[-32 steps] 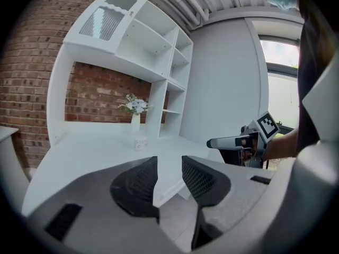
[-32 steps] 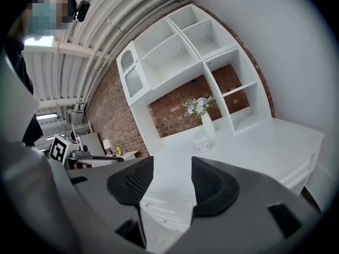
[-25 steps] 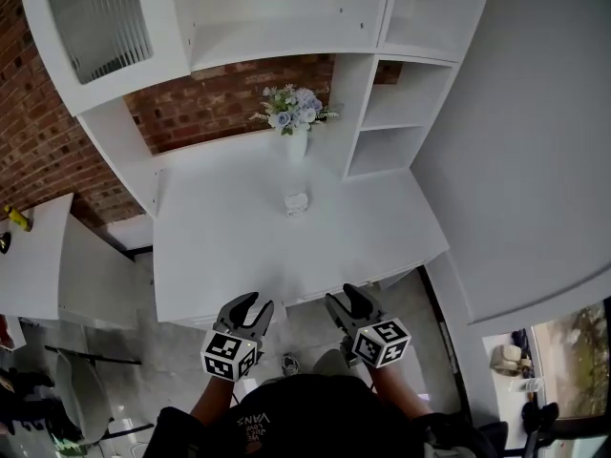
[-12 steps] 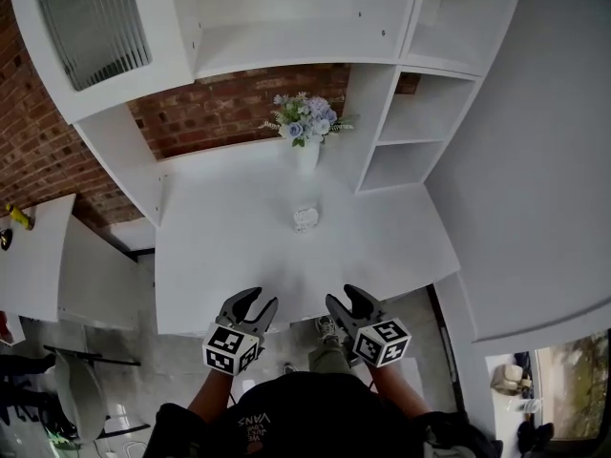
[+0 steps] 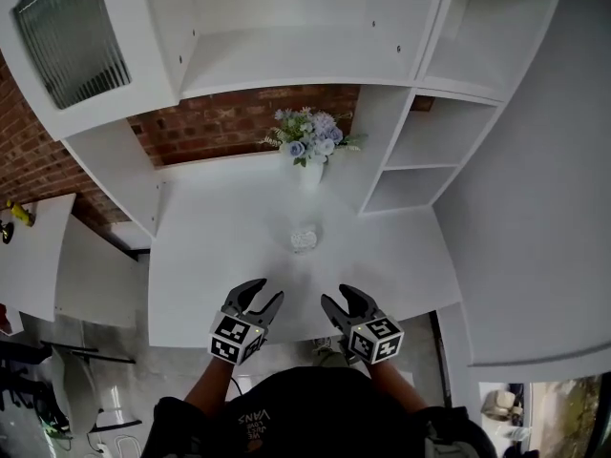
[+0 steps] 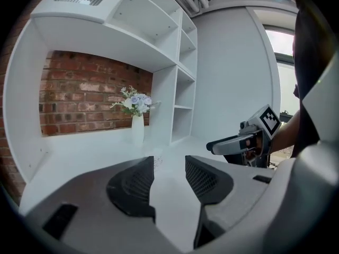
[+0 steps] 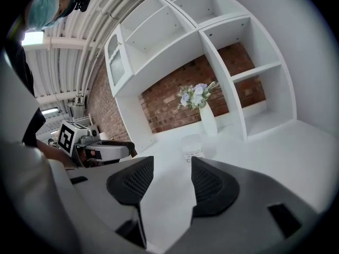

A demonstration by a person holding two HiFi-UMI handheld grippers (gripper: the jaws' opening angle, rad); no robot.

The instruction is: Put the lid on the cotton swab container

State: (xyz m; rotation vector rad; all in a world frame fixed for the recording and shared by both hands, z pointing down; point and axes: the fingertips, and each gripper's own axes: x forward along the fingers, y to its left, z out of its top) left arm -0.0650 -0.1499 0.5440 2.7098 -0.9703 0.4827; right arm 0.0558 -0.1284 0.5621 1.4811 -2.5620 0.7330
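Note:
The cotton swab container (image 5: pixel 304 239), small and clear, stands in the middle of the white desk (image 5: pixel 210 256). In the right gripper view the container (image 7: pixel 193 146) shows just beyond the jaws; in the left gripper view only a sliver of the container (image 6: pixel 157 160) peeks out. No separate lid can be made out. My left gripper (image 5: pixel 263 292) hovers at the desk's front edge, its jaws opening with nothing between them. My right gripper (image 5: pixel 339 296) is level with it, open and empty. Both point towards the container and are well short of it.
A white vase of blue and white flowers (image 5: pixel 311 151) stands at the back of the desk against the brick wall (image 5: pixel 220 127). White shelving (image 5: pixel 420 151) rises to the right and overhead. A lower white surface (image 5: pixel 38 256) lies to the left.
Both grippers have come forward from over the floor to the desk's front edge. The left jaws stand wider apart. The container has not moved.

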